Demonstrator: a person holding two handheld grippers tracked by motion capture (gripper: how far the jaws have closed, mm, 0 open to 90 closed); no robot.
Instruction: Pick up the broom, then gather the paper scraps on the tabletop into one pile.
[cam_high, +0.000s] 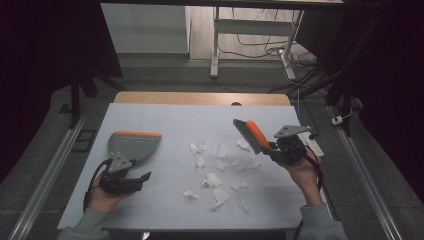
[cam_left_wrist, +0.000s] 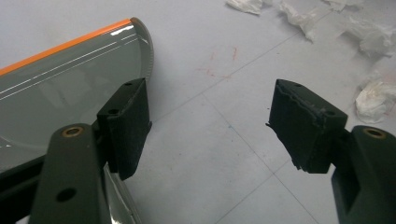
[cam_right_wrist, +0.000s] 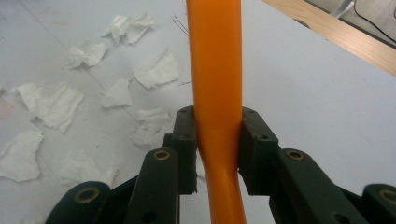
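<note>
A grey dustpan (cam_high: 134, 144) with an orange lip lies flat at the left of the white mat; in the left gripper view the dustpan (cam_left_wrist: 70, 84) sits under and beside one jaw. My left gripper (cam_high: 144, 176) (cam_left_wrist: 210, 107) hovers just in front of it, open, with bare mat between its jaws. My right gripper (cam_high: 274, 148) (cam_right_wrist: 217, 135) is shut on the orange handle (cam_right_wrist: 215, 70) of a hand brush (cam_high: 250, 134), held tilted above the mat at the right. Several torn white paper scraps (cam_high: 220, 170) (cam_right_wrist: 46, 105) (cam_left_wrist: 373, 98) lie scattered in the middle.
The white mat (cam_high: 165, 117) covers a wooden table whose far edge (cam_high: 200, 98) (cam_right_wrist: 336, 32) shows beyond it. Behind stand a desk frame (cam_high: 215, 45) and loose cables (cam_high: 260, 47) on the floor. Metal rails (cam_high: 367, 180) run along both sides.
</note>
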